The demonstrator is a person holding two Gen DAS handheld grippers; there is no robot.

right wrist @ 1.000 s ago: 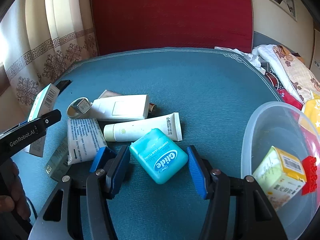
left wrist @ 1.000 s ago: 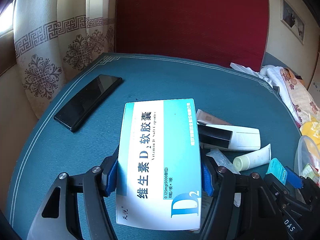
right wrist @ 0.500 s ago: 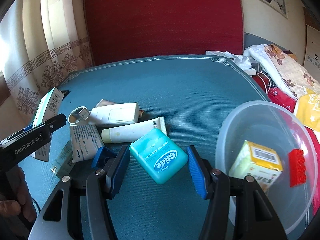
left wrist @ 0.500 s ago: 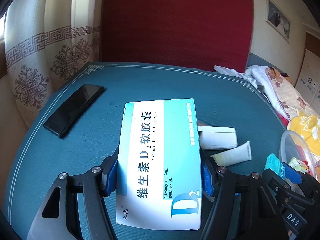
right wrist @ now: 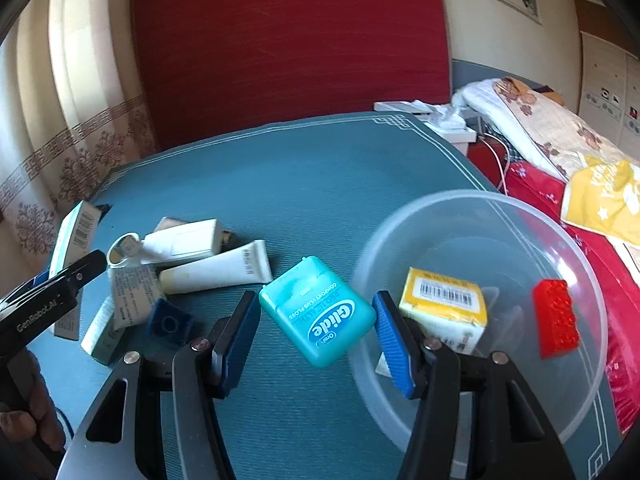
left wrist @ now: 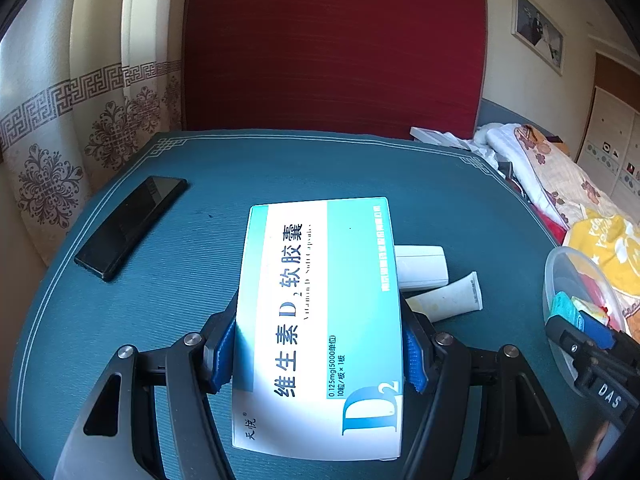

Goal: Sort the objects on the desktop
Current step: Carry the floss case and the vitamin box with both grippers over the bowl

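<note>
My left gripper (left wrist: 319,350) is shut on a white and teal vitamin D2 box (left wrist: 320,320), held flat above the blue table mat (left wrist: 224,184). My right gripper (right wrist: 316,320) is shut on a teal Glide floss case (right wrist: 318,312), held tilted just left of the clear plastic bowl (right wrist: 460,196). Inside the bowl lie a yellow carton (right wrist: 444,308) and a red brick (right wrist: 556,320). The left gripper (right wrist: 52,296) shows at the left edge of the right wrist view with its box (right wrist: 74,232).
A white tube (right wrist: 216,272), a white flat bottle (right wrist: 184,240), a folded leaflet (right wrist: 132,292) and a dark blue block (right wrist: 168,320) lie clustered on the mat. A black phone (left wrist: 128,226) lies at the far left. Bedding and a yellow bag (right wrist: 604,200) lie right of the table.
Both grippers have swung to the right with their loads. The bowl now sits nearer the right gripper, with the floss case at its left rim.
</note>
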